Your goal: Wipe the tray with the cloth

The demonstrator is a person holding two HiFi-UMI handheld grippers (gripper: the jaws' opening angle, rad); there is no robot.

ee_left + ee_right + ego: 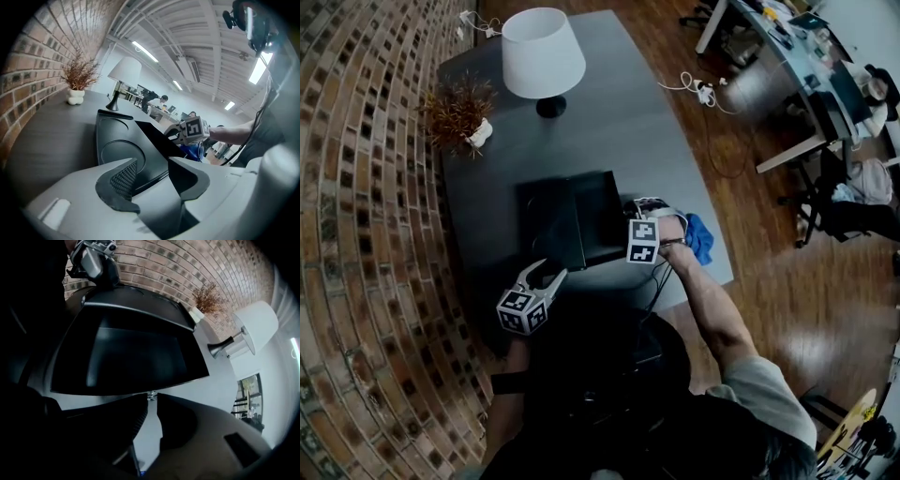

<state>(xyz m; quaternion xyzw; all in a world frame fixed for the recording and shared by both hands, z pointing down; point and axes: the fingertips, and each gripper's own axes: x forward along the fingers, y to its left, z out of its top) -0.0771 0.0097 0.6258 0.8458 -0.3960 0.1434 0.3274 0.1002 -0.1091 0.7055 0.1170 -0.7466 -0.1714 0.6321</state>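
Two grippers are working at the black tray (pixel 572 220), which sits near the front of the grey bench (pixel 619 112). The left gripper (pixel 157 174) has its fingers nipped down on the tray's near rim, I'd guess to pin it so it won't skate about once the rubbing starts. The right gripper (pixel 151 397) points steeply down at the tray's right edge, its fingers pressed together with no cloth showing between them. The blue cloth (pixel 701 239) lies bunched on the bench just beside that edge, so wiping hasn't begun
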